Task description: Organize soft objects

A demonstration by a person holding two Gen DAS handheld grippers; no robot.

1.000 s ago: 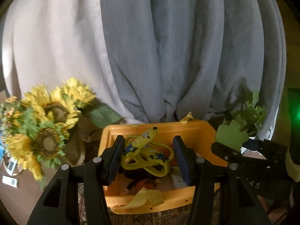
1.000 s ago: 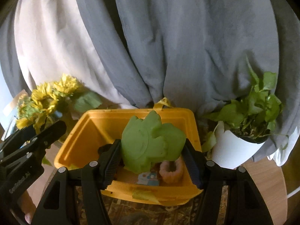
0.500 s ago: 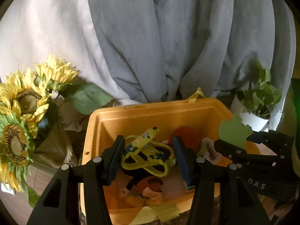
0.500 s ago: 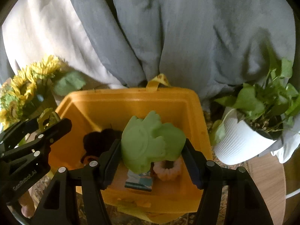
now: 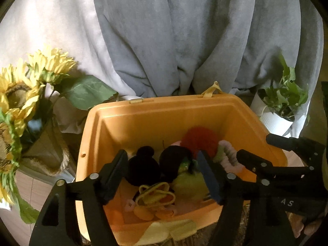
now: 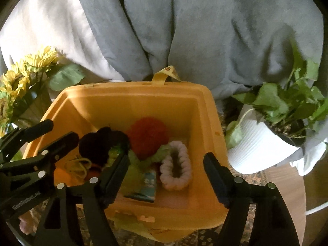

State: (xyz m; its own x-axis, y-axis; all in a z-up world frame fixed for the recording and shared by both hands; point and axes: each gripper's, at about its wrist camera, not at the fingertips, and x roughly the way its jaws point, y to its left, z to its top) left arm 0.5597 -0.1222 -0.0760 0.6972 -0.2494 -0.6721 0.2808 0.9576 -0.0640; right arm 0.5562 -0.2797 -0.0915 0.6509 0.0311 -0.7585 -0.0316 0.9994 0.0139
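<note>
An orange bin [image 5: 143,123] [image 6: 131,102] holds soft things: a red pom-pom [image 5: 199,138] [image 6: 147,135], a black plush [image 5: 143,166] [image 6: 100,143], a pink scrunchie [image 6: 176,170] [image 5: 227,157], a yellow looped toy [image 5: 155,194] [image 6: 79,167] and a green soft piece [image 5: 188,182] [image 6: 133,170]. My left gripper [image 5: 164,174] is open and empty over the bin's front. My right gripper [image 6: 167,176] is open and empty over the bin, beside the left one.
Sunflowers in a vase [image 5: 24,94] [image 6: 22,75] stand left of the bin. A potted green plant in a white pot [image 6: 264,141] [image 5: 276,110] stands to its right. Grey and white cloth [image 5: 164,30] hangs behind. A patterned rug lies under the bin.
Both grippers moved in over the bin and opened. The yellow looped toy dropped from the left gripper and the green soft piece from the right into the bin.
</note>
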